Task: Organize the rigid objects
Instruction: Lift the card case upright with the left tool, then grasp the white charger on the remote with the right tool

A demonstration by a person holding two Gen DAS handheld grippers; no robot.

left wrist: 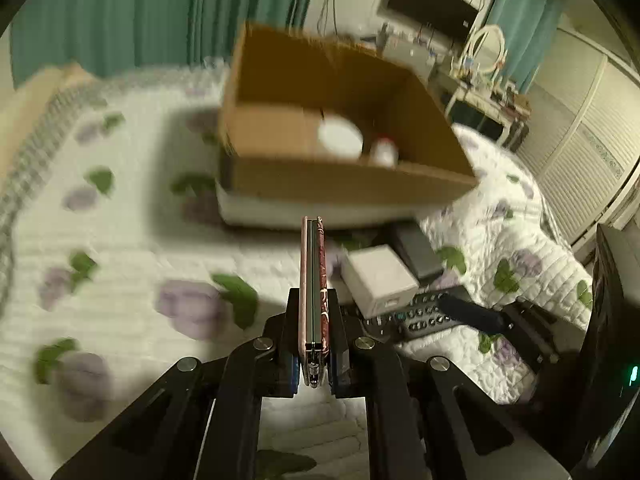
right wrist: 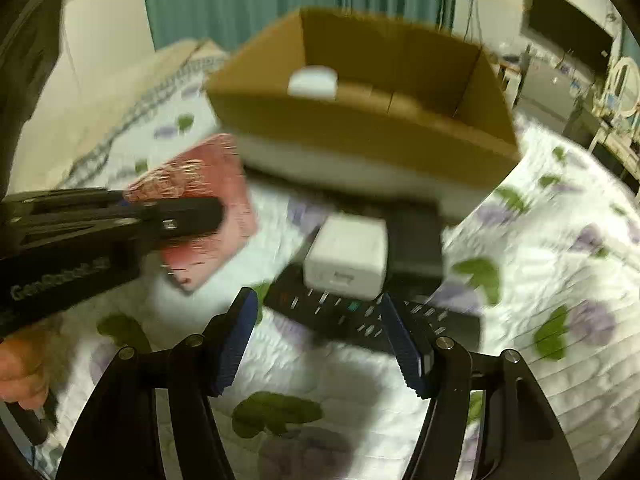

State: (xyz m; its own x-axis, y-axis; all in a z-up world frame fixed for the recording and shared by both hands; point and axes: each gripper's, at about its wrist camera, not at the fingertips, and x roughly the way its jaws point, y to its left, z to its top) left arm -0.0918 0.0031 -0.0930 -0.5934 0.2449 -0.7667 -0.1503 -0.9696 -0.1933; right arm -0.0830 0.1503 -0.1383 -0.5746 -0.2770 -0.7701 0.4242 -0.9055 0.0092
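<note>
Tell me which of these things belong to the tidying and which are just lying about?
Tidying: cardboard box, red flat case in the left tool, white box, remote control, dark box.

Lying about: curtains, television, round mirror.

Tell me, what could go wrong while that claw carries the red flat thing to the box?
1. The left claw pinches the red flat thing only near one end, so it might slip out or swing.
2. The cardboard box has a tall front wall; the red thing could bump it if carried low.
3. The white bowl is already inside, and a drop could knock it.
</note>
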